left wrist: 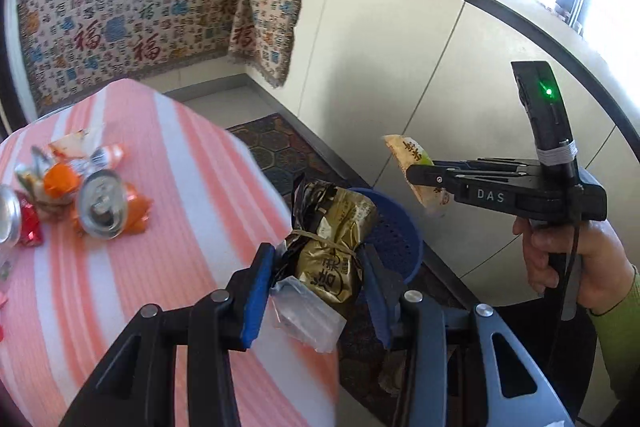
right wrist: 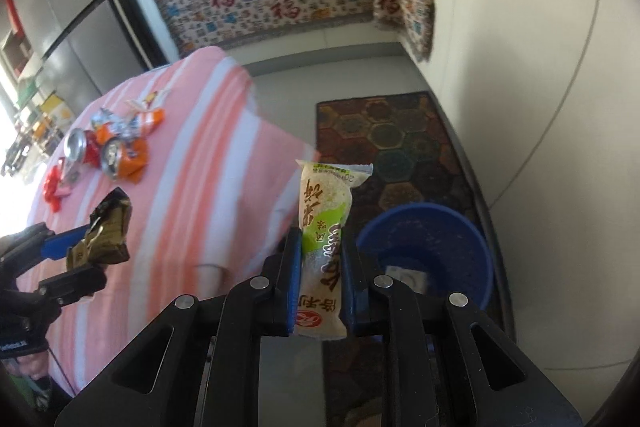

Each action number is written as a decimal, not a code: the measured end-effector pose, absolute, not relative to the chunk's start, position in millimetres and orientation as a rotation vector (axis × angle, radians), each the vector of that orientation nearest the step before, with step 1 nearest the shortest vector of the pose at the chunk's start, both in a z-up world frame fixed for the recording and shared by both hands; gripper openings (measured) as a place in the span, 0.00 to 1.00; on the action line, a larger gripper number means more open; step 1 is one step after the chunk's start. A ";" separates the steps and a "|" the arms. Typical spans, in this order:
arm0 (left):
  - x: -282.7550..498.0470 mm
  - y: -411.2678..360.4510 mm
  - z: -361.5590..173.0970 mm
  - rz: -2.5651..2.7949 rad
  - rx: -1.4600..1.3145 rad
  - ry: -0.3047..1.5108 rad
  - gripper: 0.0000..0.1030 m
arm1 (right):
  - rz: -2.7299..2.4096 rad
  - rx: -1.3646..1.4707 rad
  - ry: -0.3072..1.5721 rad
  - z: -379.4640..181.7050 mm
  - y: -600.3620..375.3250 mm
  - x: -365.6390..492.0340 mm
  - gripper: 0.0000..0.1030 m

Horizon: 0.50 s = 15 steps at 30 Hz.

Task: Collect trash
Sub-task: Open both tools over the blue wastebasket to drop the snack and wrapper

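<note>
On the striped desk (left wrist: 180, 163) at far left lie crushed cans (left wrist: 100, 205) and wrappers, uncollected. Next, the left claw (left wrist: 316, 291) clamps a gold packet (left wrist: 336, 247); the right claw (right wrist: 320, 287) pinches a rice-cracker wrapper (right wrist: 326, 227), both near the blue bin (right wrist: 460, 239) (presumably to drop them).

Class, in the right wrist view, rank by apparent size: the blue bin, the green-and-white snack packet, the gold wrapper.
1. blue bin
2. green-and-white snack packet, though nearness to the camera enlarges it
3. gold wrapper

A pink-striped table (left wrist: 192, 163) bears crushed cans (left wrist: 100, 205) and orange wrappers (left wrist: 60, 179); a blue bin (right wrist: 428, 251) stands on the floor
</note>
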<state>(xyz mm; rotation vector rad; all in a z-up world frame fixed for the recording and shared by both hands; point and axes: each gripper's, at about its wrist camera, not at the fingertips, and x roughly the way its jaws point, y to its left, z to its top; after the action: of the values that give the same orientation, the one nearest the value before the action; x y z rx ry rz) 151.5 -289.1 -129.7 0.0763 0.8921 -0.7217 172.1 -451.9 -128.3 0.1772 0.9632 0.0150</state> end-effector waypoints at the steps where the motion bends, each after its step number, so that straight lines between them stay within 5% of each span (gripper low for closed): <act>1: 156.4 -302.3 -132.7 -0.742 0.078 0.895 0.43 | -0.004 0.185 0.969 -131.9 -463.7 171.8 0.17; 15: 213.8 -426.8 -207.7 -0.825 0.126 0.986 0.43 | -0.121 0.329 1.037 -193.2 -564.0 179.2 0.17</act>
<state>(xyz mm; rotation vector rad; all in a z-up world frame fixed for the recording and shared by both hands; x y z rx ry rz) 213.8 -426.8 -207.7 0.1256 0.9861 -0.8248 179.2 -564.0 -193.2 0.3286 1.0370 -0.1213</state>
